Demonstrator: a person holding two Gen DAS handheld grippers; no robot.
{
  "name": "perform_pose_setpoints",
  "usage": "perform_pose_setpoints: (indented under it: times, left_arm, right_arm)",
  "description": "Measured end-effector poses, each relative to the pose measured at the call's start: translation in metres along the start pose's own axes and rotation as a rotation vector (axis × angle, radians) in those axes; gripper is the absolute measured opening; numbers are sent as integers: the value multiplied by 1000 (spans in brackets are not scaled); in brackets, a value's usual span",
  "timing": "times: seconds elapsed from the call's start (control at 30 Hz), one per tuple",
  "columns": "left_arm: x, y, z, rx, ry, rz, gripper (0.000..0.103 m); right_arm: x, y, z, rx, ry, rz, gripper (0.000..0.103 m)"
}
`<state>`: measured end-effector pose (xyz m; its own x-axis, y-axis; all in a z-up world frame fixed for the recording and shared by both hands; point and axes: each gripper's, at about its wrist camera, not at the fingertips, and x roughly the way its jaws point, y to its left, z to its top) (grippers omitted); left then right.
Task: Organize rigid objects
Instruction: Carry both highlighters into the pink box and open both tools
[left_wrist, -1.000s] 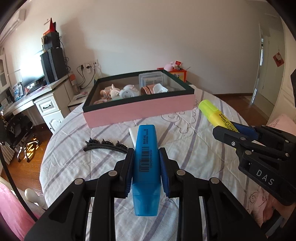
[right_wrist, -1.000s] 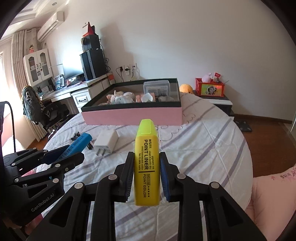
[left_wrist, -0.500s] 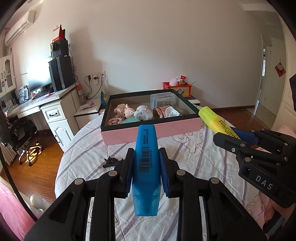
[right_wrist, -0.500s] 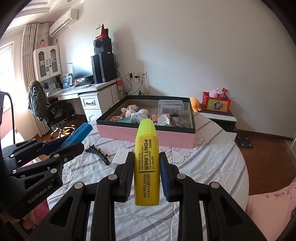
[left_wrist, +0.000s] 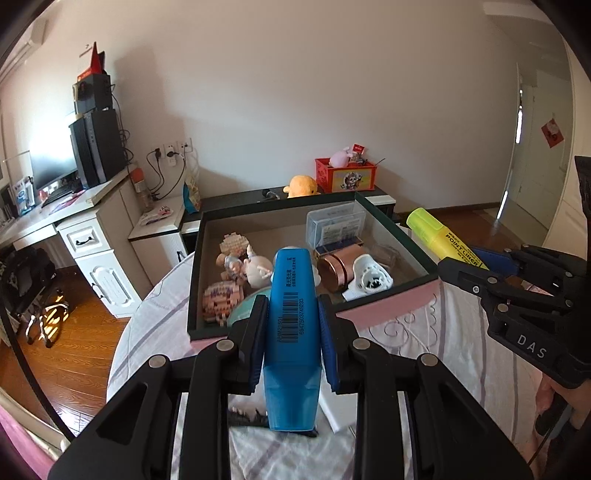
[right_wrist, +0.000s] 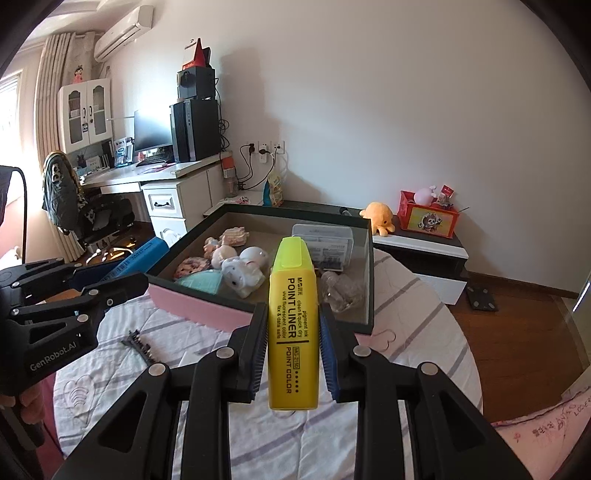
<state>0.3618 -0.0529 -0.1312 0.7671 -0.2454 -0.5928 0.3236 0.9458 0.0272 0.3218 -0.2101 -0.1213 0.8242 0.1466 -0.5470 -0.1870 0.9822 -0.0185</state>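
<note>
My left gripper (left_wrist: 291, 325) is shut on a blue highlighter (left_wrist: 291, 325), held above the bed just short of the pink box (left_wrist: 391, 302). My right gripper (right_wrist: 293, 325) is shut on a yellow highlighter (right_wrist: 293, 325), its tip over the box's near wall (right_wrist: 207, 310). The open box holds small toy figures (right_wrist: 240, 269), a copper tin (left_wrist: 338, 267) and a clear plastic case (left_wrist: 334, 225). Each gripper shows in the other's view: the right one (left_wrist: 476, 266), the left one (right_wrist: 110, 280).
A black hair clip (right_wrist: 142, 345) and a white charger (left_wrist: 338, 411) lie on the striped bedsheet (right_wrist: 406, 332) in front of the box. A desk with drawers (right_wrist: 173, 195) stands left; a low cabinet (right_wrist: 421, 247) with plush toys stands behind the box.
Both grippers have moved forward and up toward the box with their highlighters still held. The box now looks much nearer and its inside shows from above.
</note>
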Motion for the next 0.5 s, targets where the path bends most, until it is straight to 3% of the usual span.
perform_pose_setpoints:
  times: [0.2,0.43,0.5]
  left_arm:
    - [76,13,45,2,106,-18,26]
    - [153,16,64,-3,242,-43,26]
    - [169,15,66,13,260,-3,26]
  right_arm:
    - [70,-18,30,-4,107,-29,27]
    - [133,-35,37,-4,230,-36,27]
    - [147,-37,37,-4,258,-42,27]
